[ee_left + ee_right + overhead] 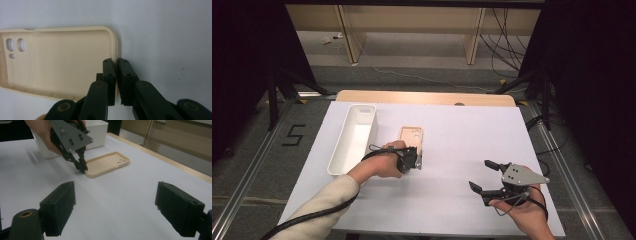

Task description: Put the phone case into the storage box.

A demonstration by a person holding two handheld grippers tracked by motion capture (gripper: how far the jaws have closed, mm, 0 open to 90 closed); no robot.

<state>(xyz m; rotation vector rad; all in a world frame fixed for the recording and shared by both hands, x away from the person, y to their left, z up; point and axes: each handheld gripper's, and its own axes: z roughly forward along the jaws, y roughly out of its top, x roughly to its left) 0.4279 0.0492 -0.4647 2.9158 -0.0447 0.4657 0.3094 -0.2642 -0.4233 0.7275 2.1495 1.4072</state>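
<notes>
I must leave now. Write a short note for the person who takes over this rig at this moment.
Left tool: shut on the end wall of the beige phone case, which lies open side up on the white sheet.
Right tool: open, holding nothing, off to the right.
White bin: left of the case.
Done: the case is gripped.
Left: lifting it; the bin is probably where it goes.

Layout of the counter (452, 200), high view. The phone case (411, 139) lies flat near the centre, open side up. The tray (354, 137) stands just to its left, well apart from the right edge. The left hand-held gripper (418, 161) meets the near short wall of the case; the right hand-held gripper (484, 176) sits at the near right, over bare counter.
</notes>
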